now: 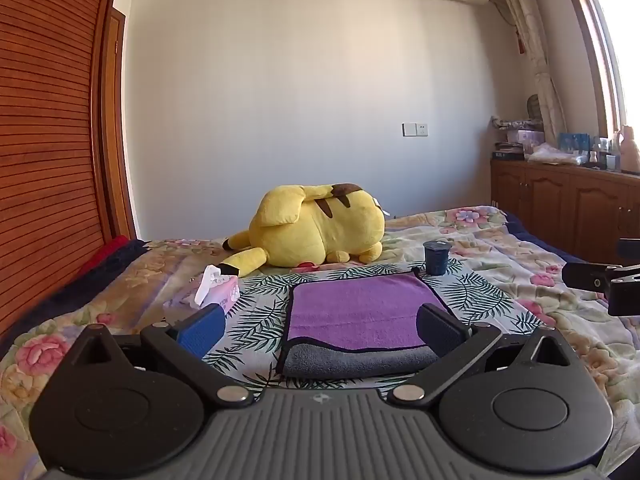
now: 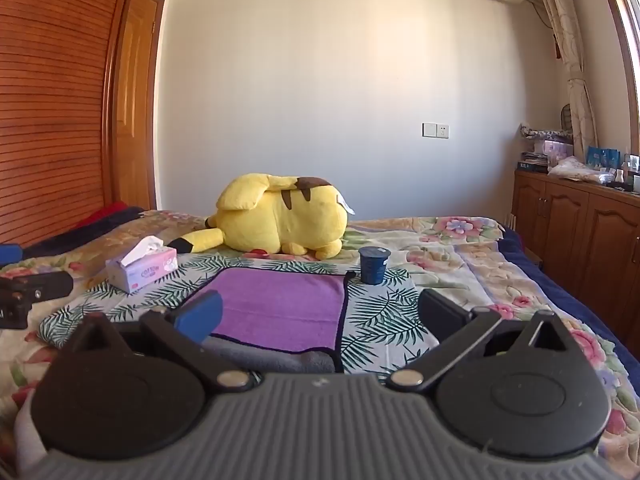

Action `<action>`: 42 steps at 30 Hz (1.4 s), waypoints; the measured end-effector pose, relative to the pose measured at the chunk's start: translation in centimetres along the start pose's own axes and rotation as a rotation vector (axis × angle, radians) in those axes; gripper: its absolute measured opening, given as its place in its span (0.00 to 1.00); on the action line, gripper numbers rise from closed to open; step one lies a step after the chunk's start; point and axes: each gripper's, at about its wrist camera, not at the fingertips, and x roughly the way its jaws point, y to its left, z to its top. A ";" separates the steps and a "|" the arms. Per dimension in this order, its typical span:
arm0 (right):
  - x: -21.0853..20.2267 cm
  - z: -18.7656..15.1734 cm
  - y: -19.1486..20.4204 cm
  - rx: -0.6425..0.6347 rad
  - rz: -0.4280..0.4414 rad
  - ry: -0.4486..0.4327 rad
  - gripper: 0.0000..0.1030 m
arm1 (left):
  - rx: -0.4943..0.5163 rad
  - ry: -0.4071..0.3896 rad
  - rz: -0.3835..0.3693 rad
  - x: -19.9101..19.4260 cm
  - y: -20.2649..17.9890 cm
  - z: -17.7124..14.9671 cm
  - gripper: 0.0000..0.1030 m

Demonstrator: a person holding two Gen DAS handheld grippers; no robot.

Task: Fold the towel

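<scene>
A purple towel (image 1: 360, 308) with a grey underside and dark trim lies folded on the leaf-print cloth on the bed; its grey layer shows along the near edge. It also shows in the right wrist view (image 2: 280, 304). My left gripper (image 1: 320, 328) is open and empty, held just in front of the towel's near edge. My right gripper (image 2: 320, 316) is open and empty, over the towel's near right corner. The right gripper's side shows at the right edge of the left wrist view (image 1: 604, 284). The left gripper's side shows at the left edge of the right wrist view (image 2: 28, 292).
A yellow plush toy (image 1: 316, 228) lies behind the towel. A pink tissue box (image 1: 212, 296) sits to the left. A dark blue cup (image 1: 437, 257) stands at the towel's far right corner. Wooden cabinets (image 2: 580, 224) line the right wall; a wooden wardrobe (image 1: 48, 160) stands left.
</scene>
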 end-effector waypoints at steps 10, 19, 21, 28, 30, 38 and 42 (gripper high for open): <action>-0.1 -0.1 0.0 0.001 0.000 -0.001 1.00 | 0.007 -0.003 0.003 0.0 0.0 0.0 0.84; 0.1 -0.2 -0.1 0.003 0.000 -0.001 1.00 | 0.008 -0.004 0.002 0.0 0.0 0.0 0.84; -0.1 -0.1 -0.1 0.002 0.001 -0.001 1.00 | 0.008 -0.005 0.002 0.0 0.0 0.0 0.84; 0.0 -0.1 0.0 0.001 0.000 -0.001 1.00 | 0.009 -0.005 0.003 0.0 0.0 0.0 0.84; 0.0 0.0 0.0 0.002 0.001 0.000 1.00 | 0.009 -0.005 0.003 0.0 0.0 0.0 0.84; 0.0 -0.1 0.1 0.001 0.000 0.001 1.00 | 0.009 -0.006 0.003 0.0 0.0 0.0 0.84; 0.0 -0.1 0.1 0.000 0.000 0.001 1.00 | 0.009 -0.006 0.003 0.0 0.0 0.0 0.84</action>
